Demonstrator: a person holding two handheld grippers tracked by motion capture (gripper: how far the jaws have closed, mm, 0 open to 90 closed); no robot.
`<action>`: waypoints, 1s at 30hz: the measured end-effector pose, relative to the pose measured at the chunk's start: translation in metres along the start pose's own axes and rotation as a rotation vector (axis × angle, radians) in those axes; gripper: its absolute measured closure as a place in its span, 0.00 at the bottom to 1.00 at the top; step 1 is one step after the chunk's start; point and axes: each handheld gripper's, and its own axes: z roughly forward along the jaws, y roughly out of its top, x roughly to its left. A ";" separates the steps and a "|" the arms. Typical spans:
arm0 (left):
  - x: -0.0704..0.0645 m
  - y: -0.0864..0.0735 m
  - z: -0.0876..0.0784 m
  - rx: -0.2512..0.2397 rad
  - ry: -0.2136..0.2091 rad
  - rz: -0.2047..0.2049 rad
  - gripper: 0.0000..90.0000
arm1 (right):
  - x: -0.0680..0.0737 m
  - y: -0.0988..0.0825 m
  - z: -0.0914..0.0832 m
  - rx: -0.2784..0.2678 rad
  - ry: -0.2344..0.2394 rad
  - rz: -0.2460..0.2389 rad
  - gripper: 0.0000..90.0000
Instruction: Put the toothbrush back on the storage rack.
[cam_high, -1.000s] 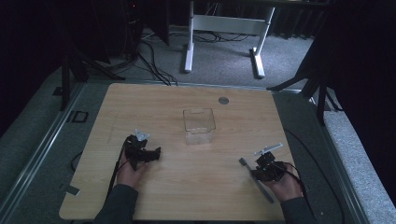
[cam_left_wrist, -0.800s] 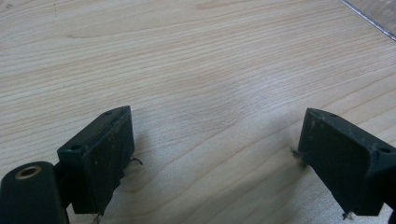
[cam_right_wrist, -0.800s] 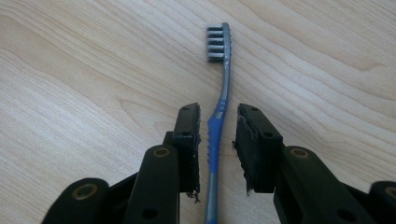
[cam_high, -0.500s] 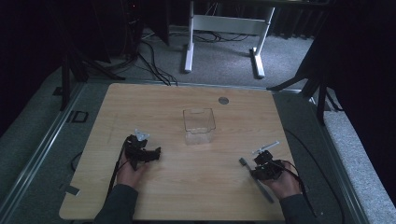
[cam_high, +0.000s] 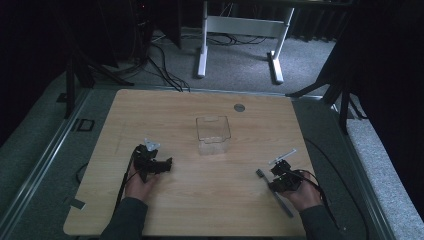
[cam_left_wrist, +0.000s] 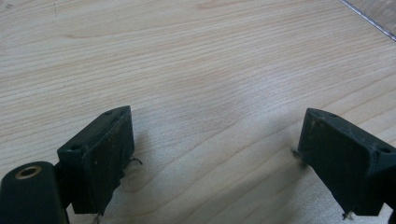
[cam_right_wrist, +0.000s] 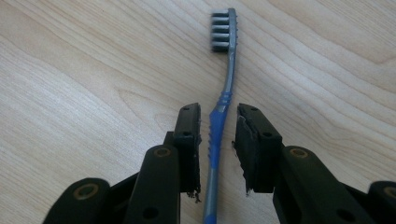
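The toothbrush (cam_right_wrist: 218, 135) is lying flat on the wooden surface (cam_high: 200, 200) at its near right, its bristled head pointing far-left. The right tongs (cam_right_wrist: 218, 140) are straddling its blue handle, released, with gaps on both sides. The left tongs (cam_left_wrist: 212, 158) are resting wide apart, released, at the near left. A clear box (cam_high: 213, 134) is sitting mid-surface.
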 end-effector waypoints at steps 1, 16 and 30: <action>0.000 0.000 0.000 0.000 -0.001 0.000 0.12 | 0.000 0.001 0.000 0.005 0.001 0.000 0.78; 0.000 0.000 0.000 0.000 0.000 0.000 0.12 | -0.002 0.005 0.006 0.051 0.018 -0.008 0.79; 0.000 0.000 0.000 -0.001 0.000 -0.001 0.12 | -0.002 0.006 0.012 0.098 0.029 -0.020 0.79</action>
